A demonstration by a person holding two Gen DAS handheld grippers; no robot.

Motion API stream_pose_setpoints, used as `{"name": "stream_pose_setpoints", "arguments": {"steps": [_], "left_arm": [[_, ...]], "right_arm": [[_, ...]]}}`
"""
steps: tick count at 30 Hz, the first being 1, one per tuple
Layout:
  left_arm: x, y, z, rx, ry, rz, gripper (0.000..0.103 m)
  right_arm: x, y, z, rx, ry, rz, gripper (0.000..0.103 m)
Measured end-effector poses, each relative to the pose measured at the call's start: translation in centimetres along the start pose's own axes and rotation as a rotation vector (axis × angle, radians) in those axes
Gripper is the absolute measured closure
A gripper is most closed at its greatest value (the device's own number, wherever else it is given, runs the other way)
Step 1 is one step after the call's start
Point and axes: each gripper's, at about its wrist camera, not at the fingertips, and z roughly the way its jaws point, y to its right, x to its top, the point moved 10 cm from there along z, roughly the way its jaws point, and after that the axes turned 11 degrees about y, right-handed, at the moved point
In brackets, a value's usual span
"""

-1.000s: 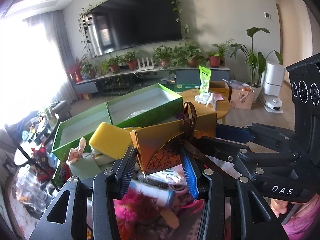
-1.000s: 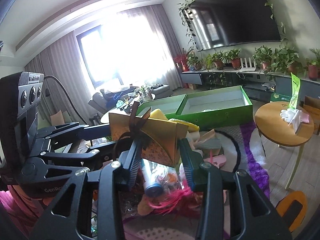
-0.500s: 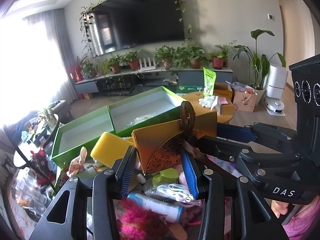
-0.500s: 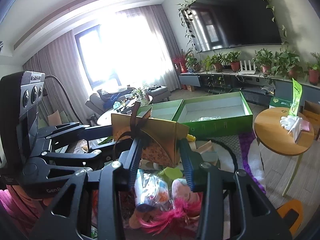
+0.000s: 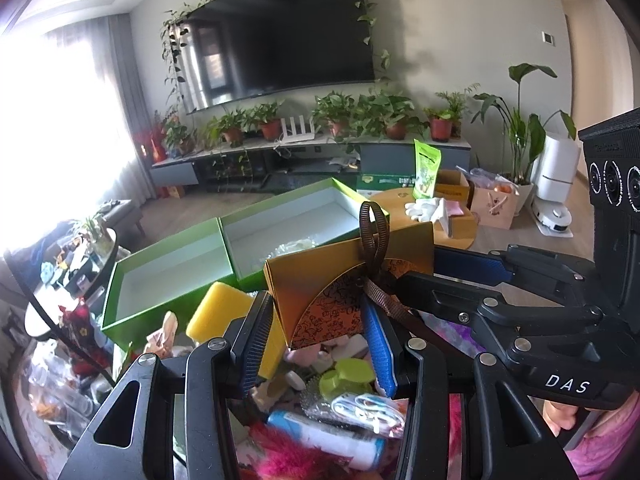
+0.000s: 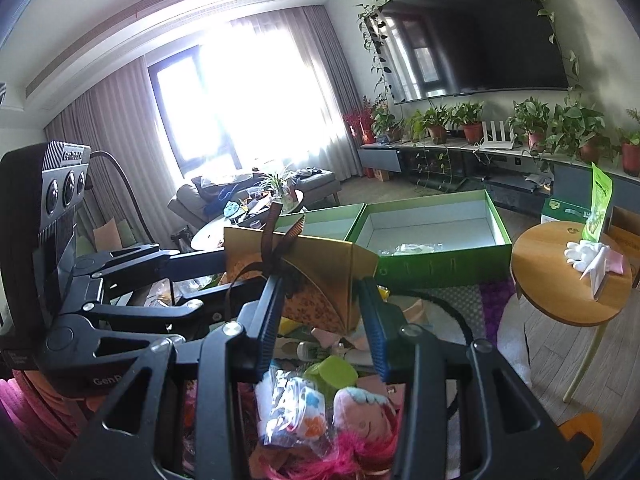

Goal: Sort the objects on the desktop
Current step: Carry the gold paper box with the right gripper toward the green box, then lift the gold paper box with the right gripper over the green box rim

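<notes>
Grippers both clamping gold gift box (image 5: 320, 292): left gripper (image 5: 316, 332) and right gripper (image 6: 322, 312) pinching opposite ends. Holding it aloft above toy clutter, near open green box (image 5: 280, 224).

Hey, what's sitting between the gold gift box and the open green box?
In the left wrist view, a yellow sponge lies between the gold gift box and the open green box.

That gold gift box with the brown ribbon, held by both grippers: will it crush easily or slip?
The gold gift box looks like thin folded card, so probably light and easily dented. Its ribbon is floppy. Both the left gripper and right gripper pinch it with ribbed pads, so slipping seems unlikely.
</notes>
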Motion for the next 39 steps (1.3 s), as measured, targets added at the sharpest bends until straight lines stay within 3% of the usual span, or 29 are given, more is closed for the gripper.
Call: {"name": "stream_pose_setpoints", "arguments": {"steps": [11,14,18,20,23,27,30,35,39], "left_arm": [[1.1,-1.0,1.8,0.003,-0.013,-0.013,0.057],[1.3,-0.8,2.1,-0.022,-0.015,-0.014,0.068],[1.7,-1.2,3.3,-0.02,-0.002,-0.008,0.07],[1.1,-1.5,4.5,-0.045,-0.045,-0.031,0.07],[-0.4,-1.6,5.3,-0.084,-0.097,-0.065,0.07],[-1.7,-2.4,6.9,-0.043,-0.138,-0.059,0.07],[-2.6,-1.7,7.6,-0.073,-0.178,-0.062,0.07],[-3.9,0.6,8.1,-0.125,-0.218,-0.016,0.051],[-5.4,2.9,8.2,-0.156,-0.244,0.056,0.049]], "right_arm": [[1.0,0.5,1.7,-0.006,-0.009,-0.014,0.063],[1.1,0.4,2.1,0.014,-0.011,-0.012,0.071],[1.6,0.3,2.8,0.01,0.006,-0.035,0.071],[1.4,0.9,3.7,0.014,-0.01,-0.029,0.071],[0.3,2.9,4.3,-0.045,-0.06,0.0,0.071],[-1.1,5.1,4.1,-0.099,-0.094,0.02,0.068],[-3.1,6.8,4.6,-0.151,-0.165,0.029,0.067],[-5.9,8.6,4.1,-0.155,-0.217,0.091,0.047],[-7.3,9.5,3.6,-0.166,-0.233,0.098,0.046]]}}
